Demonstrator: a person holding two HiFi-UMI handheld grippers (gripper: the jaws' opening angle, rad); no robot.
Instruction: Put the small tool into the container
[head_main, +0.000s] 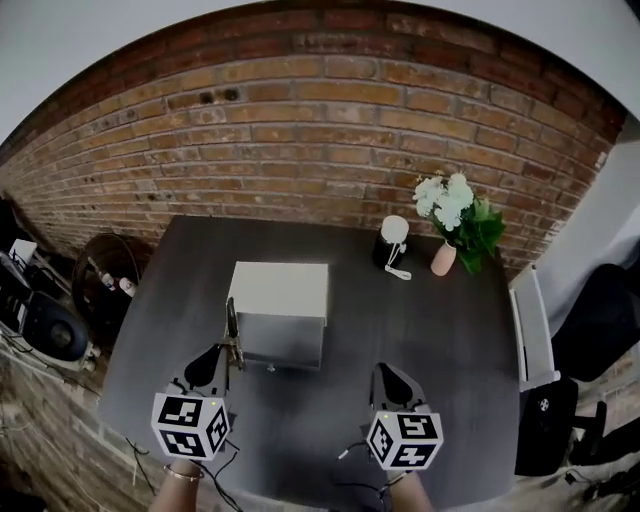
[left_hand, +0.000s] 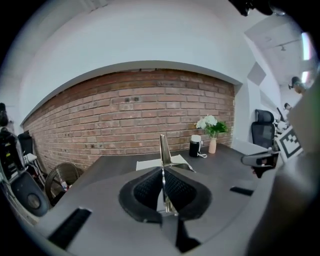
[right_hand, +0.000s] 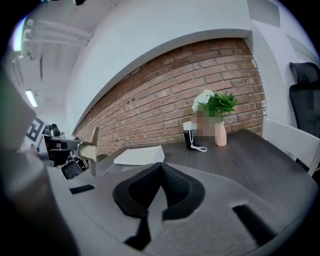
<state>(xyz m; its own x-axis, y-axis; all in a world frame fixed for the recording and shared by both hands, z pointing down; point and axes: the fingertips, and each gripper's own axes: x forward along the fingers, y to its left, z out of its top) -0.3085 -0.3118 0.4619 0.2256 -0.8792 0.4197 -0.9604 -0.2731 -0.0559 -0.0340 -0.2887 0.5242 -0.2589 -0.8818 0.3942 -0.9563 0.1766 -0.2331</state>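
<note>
Now left gripper (head_main: 213, 362) pinches the small tool (head_main: 232, 335), long axis upright, just beside the near-left corner of the container (head_main: 279, 290); right gripper (head_main: 385, 372), jaws together and empty, sits farther off.

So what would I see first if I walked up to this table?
Probably the big white box in the middle of the dark table, with the brick wall behind it. Next, the left claw pinching a small shiny metal tool upright beside the box's left edge. White flowers in a pink vase stand at the table's far right.
</note>
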